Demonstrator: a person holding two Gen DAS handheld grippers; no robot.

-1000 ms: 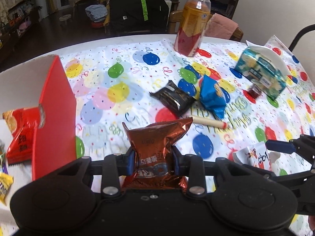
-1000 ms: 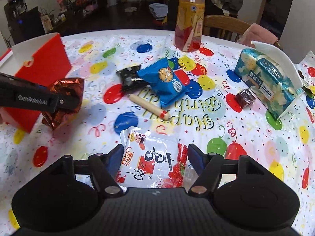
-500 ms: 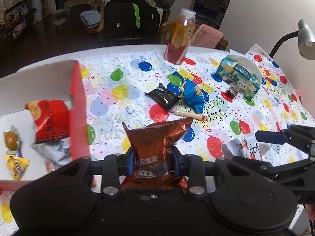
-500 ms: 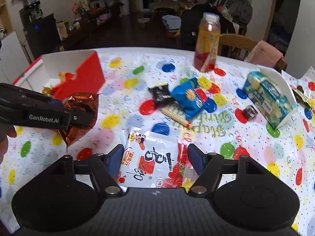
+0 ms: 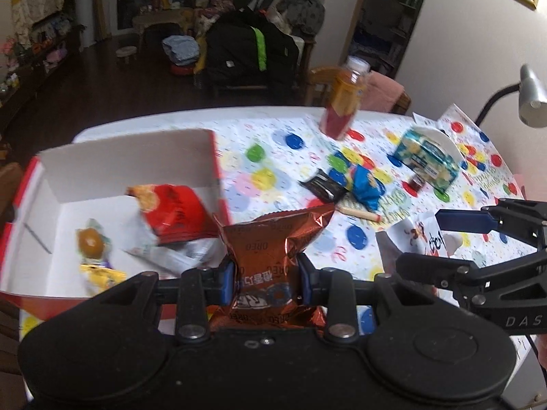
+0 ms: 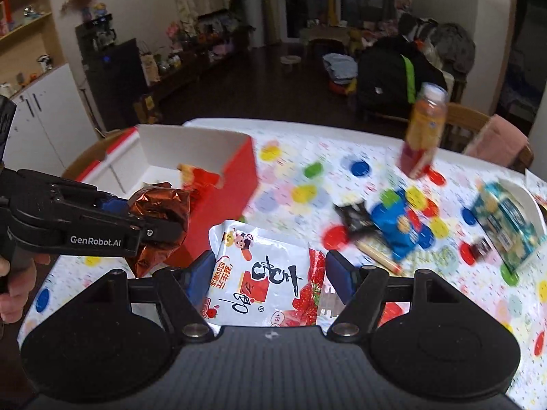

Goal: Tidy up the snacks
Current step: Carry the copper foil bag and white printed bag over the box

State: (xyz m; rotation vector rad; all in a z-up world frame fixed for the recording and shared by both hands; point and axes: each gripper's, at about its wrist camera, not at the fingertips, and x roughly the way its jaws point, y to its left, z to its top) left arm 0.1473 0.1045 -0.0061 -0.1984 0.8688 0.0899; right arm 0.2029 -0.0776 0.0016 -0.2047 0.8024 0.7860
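My left gripper (image 5: pixel 266 282) is shut on a copper Oreo packet (image 5: pixel 270 256), held in the air near the right wall of the red box (image 5: pixel 218 174). The same packet (image 6: pixel 160 212) shows in the right wrist view beside the box (image 6: pixel 239 184). Inside the box lie a red snack bag (image 5: pixel 174 212) and several small sweets (image 5: pixel 90 242). My right gripper (image 6: pixel 268 273) is shut on a white strawberry snack packet (image 6: pixel 259 280), lifted above the table. On the cloth remain a black packet (image 5: pixel 323 184), a blue cookie packet (image 5: pixel 367 184) and a wooden stick (image 5: pixel 359 212).
A juice bottle (image 5: pixel 345 102) stands at the table's far side. A tissue box (image 5: pixel 427 157) and a small dark sweet (image 5: pixel 415 182) sit at the right. A desk lamp (image 5: pixel 528 99) leans in from the right. A chair with a black jacket (image 5: pixel 249 51) stands behind the table.
Both grippers have risen and drawn left toward the red box, each keeping its packet. The box interior now shows fully in the left wrist view.
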